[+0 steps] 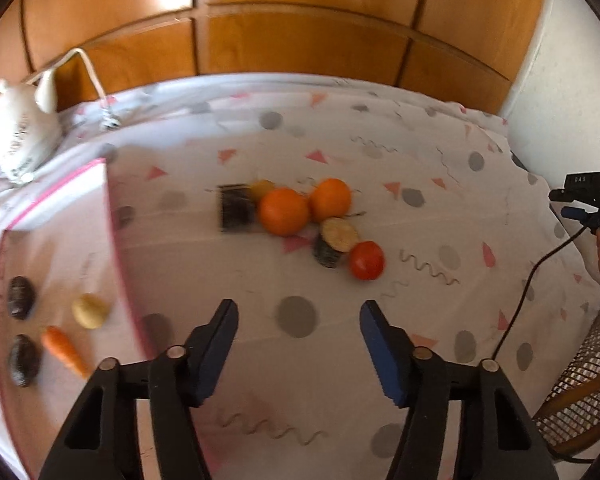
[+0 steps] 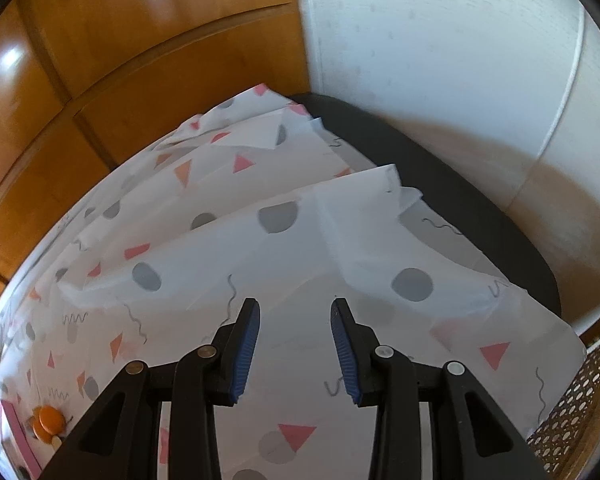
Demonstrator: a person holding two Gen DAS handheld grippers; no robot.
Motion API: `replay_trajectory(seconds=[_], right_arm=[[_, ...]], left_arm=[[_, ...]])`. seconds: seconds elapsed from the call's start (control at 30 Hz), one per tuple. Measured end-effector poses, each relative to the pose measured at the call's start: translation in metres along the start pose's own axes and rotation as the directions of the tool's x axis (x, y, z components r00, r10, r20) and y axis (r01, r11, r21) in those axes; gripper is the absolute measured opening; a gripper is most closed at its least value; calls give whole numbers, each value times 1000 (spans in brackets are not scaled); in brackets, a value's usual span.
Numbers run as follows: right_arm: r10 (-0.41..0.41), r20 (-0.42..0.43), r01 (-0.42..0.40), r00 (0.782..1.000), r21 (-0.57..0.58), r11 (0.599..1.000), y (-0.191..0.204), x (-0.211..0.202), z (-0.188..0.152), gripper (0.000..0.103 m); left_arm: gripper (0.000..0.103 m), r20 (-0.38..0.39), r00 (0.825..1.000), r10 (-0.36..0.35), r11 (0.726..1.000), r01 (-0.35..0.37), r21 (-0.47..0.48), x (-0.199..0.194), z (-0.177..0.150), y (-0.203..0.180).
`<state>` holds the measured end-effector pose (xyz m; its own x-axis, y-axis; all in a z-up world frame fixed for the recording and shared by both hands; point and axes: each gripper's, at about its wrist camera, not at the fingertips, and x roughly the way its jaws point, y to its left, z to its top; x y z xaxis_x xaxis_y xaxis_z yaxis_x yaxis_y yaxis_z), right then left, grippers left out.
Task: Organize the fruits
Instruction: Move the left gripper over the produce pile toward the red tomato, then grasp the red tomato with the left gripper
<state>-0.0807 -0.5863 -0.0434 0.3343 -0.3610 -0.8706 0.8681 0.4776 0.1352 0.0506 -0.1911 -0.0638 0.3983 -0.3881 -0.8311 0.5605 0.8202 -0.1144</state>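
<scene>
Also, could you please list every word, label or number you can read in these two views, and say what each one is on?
"DAS", or possibly "DA3": pale letters on the black device mounted at the table's right edge, left wrist view; the last character is unclear.
Dark lettering on the white ceramic teapot: too blurred to read.
Right wrist view: no text, only shapes and squiggles printed on the white patterned tablecloth.

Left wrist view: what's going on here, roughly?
Someone is sorting produce on a patterned tablecloth. The left tool hangs open and empty short of a cluster: two oranges, a tomato. A carrot and potato already lie on the pink-edged mat. The right tool holds nothing.
</scene>
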Motion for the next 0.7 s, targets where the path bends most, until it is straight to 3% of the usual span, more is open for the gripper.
replay_trajectory(seconds=[0.17,0.53,0.57,0.63,0.7], right_arm=[[6,-4,-6,1000,64,998,-12,1,2,37],[43,-9,-43,999,77,996,-13,1,3,37],[45,-9,-45,999,76,996,-13,1,3,37],[47,-10,-46,999,67,997,-11,1,3,37],[53,-12,-52,999,56,997,-8,2,2,37]], left_arm=[[49,-44,997,-55,998,56,12,23,7,-20],[49,-88,992,-87,995,83,-58,65,23,-40],[47,-84,993,-86,995,82,-58,68,24,-41],[31,-69,996,-53,998,50,-39,72,26,-45],[28,-60,997,-51,999,49,-23,73,26,-46]])
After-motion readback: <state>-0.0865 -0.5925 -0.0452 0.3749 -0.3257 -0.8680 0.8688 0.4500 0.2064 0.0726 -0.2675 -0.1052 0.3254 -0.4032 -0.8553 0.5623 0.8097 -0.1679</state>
